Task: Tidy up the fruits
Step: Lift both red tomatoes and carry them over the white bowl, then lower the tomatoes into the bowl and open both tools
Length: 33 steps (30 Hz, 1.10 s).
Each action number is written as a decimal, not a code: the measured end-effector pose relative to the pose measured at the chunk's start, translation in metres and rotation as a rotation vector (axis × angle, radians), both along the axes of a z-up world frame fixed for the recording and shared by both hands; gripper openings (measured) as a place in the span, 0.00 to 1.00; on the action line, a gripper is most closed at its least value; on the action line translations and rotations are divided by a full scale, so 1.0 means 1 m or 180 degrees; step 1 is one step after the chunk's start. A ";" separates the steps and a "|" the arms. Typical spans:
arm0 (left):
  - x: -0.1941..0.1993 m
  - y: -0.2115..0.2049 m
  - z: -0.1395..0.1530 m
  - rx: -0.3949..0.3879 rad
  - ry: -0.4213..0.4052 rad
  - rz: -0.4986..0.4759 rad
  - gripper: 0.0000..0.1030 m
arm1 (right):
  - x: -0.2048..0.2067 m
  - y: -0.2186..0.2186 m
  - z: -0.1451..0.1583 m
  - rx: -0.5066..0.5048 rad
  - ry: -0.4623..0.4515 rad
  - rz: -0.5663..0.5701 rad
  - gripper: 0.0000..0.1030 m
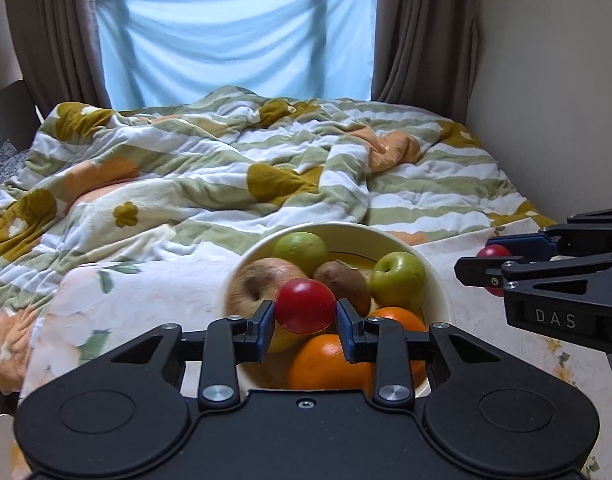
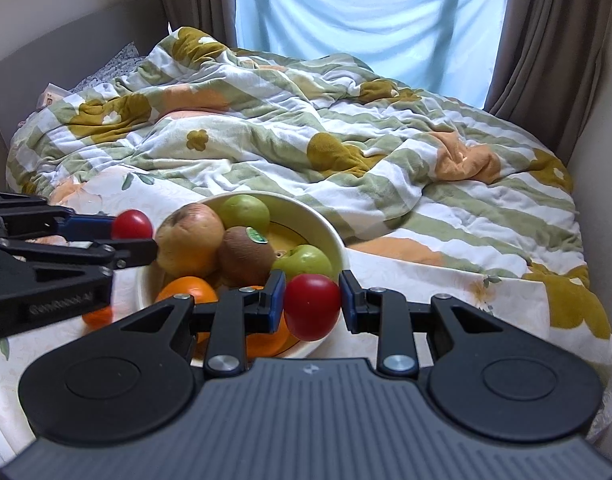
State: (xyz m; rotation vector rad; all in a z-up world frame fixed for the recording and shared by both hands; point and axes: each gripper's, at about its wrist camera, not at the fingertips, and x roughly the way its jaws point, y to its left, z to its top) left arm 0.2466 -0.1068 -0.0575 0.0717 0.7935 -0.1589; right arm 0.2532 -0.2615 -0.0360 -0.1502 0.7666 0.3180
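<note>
Fruit fills my cream bowl [image 1: 434, 280]: a dull russet apple [image 1: 261, 284], two waxy green apples [image 1: 398, 280], a fuzzy brown kiwi [image 1: 342, 284] and glossy oranges [image 1: 326, 364] at the near side. The bowl sits on a floral cloth [image 1: 145, 292] in front of a rumpled quilt [image 1: 225, 160] striped green and white.

My left gripper [image 1: 306, 314] has its blue-padded tongs clamped on a smooth, round red fruit [image 1: 305, 306], held just over the near part of the bowl. My right gripper [image 2: 312, 304] is clamped the same way on a second red fruit [image 2: 312, 306] (slightly more egg-shaped), which hangs at the bowl's near right rim.

From the right wrist I see a green sticker [image 2: 256, 234] on the kiwi and the bowl's yellowish floor, neither clear from the left wrist. That view also shows the left gripper side-on at the bowl's left. The left wrist view shows the right gripper from the side, well right of the bowl, its red fruit peeping between the black fingers.
</note>
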 end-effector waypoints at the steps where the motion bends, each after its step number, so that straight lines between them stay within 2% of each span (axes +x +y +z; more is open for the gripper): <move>1: 0.003 -0.003 -0.003 0.0005 0.0018 -0.0013 0.36 | 0.003 -0.002 -0.002 0.0003 0.0009 0.0003 0.43; 9: 0.014 -0.022 -0.018 0.0051 0.0159 -0.0095 0.36 | 0.022 -0.019 -0.016 0.0031 0.0095 -0.0015 0.43; 10: 0.013 -0.022 -0.017 0.0049 0.0148 -0.0097 0.44 | 0.023 -0.020 -0.016 0.0032 0.0103 -0.0017 0.43; 11: 0.013 -0.021 -0.016 0.0043 0.0131 -0.0103 0.62 | 0.025 -0.021 -0.017 0.0033 0.0107 -0.0019 0.43; 13: 0.007 -0.021 -0.011 0.0069 0.0030 -0.0107 0.87 | 0.027 -0.022 -0.017 0.0041 0.0110 -0.0026 0.43; 14: 0.004 -0.021 -0.009 0.0108 -0.0031 -0.0112 0.89 | 0.028 -0.023 -0.016 0.0046 0.0108 -0.0028 0.43; 21: -0.003 -0.003 0.000 0.0122 -0.0072 -0.0029 0.89 | 0.035 -0.018 -0.011 0.0065 0.0056 -0.0003 0.43; 33: -0.017 0.037 0.009 0.0116 -0.0108 0.0239 0.89 | 0.043 0.021 -0.017 0.0254 0.0010 0.0202 0.43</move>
